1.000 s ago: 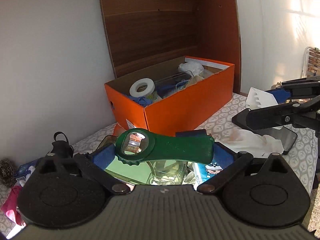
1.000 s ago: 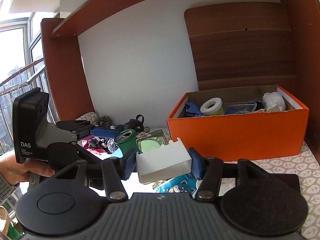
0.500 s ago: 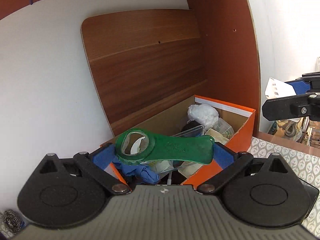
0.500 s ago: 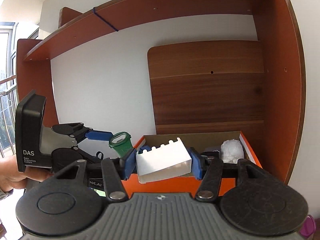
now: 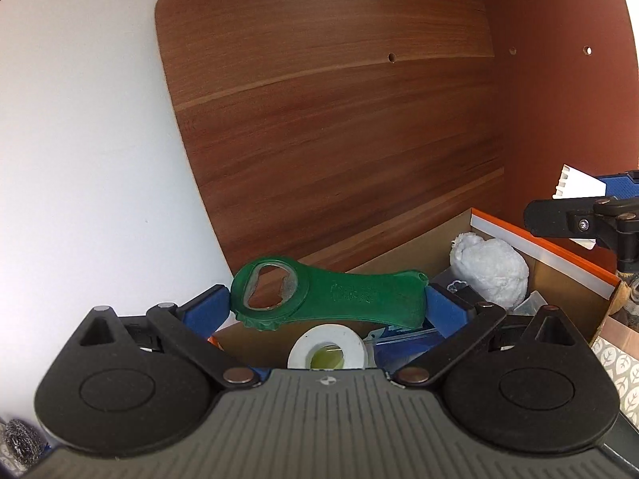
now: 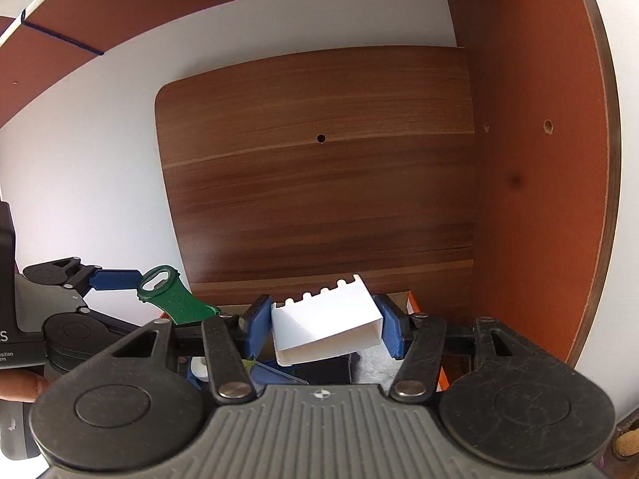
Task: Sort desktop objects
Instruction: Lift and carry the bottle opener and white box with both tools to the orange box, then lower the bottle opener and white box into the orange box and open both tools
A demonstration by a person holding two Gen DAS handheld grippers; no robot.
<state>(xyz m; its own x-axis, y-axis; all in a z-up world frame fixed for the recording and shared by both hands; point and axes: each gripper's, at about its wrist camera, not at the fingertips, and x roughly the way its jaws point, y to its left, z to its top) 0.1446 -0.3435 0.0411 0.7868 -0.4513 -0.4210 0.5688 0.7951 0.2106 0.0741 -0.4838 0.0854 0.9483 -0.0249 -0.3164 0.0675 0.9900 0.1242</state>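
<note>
Fingers [image 5: 441, 311] clamped on green bottle opener [image 5: 331, 297], lower centre; right fingers [image 6: 255, 325] gripping white box [image 6: 325, 329] over orange box [image 5: 539, 247].

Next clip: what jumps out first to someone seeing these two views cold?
The green bottle opener, clamped crosswise in the left tongs, sits above the open orange box with a white tape roll beneath it. In the right view, the white notched box is gripped in the right tongs. Behind both leans a big wood-grain board.
</note>
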